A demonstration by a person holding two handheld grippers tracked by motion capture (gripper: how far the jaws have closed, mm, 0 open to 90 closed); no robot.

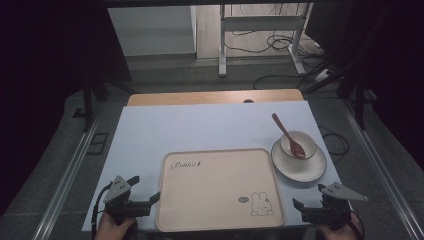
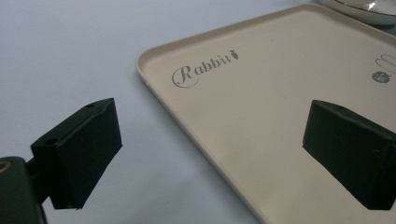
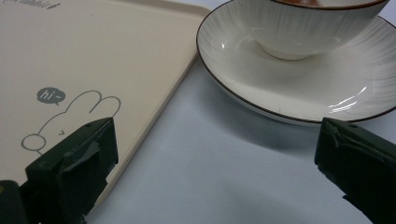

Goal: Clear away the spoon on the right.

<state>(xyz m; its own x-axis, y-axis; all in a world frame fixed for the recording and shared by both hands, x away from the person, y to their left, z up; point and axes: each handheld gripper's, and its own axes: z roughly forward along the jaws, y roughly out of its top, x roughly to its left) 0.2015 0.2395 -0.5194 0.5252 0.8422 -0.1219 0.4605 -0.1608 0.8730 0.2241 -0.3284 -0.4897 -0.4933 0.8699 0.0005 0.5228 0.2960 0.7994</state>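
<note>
A beige tray (image 1: 220, 190) printed with "Rabbit" and a bunny lies at the front middle of the white table. To its right a white plate (image 1: 299, 167) holds a white bowl (image 1: 298, 144) with a reddish-brown spoon (image 1: 287, 134) leaning in it. My left gripper (image 1: 145, 190) sits open at the tray's left edge. In the left gripper view, the left gripper (image 2: 210, 149) has its jaws standing on either side of the tray's rim (image 2: 154, 84). My right gripper (image 1: 309, 197) is open near the tray's front right corner. In its own view, the right gripper (image 3: 215, 163) faces the gap between the tray (image 3: 93, 56) and the plate (image 3: 299, 79).
The white tabletop (image 1: 200, 125) stretches bare behind the tray, with a wooden board edge (image 1: 215, 97) at the back. Beyond it stand a metal desk frame (image 1: 260, 30) and floor cables (image 1: 280, 45). Dark curtains flank both sides.
</note>
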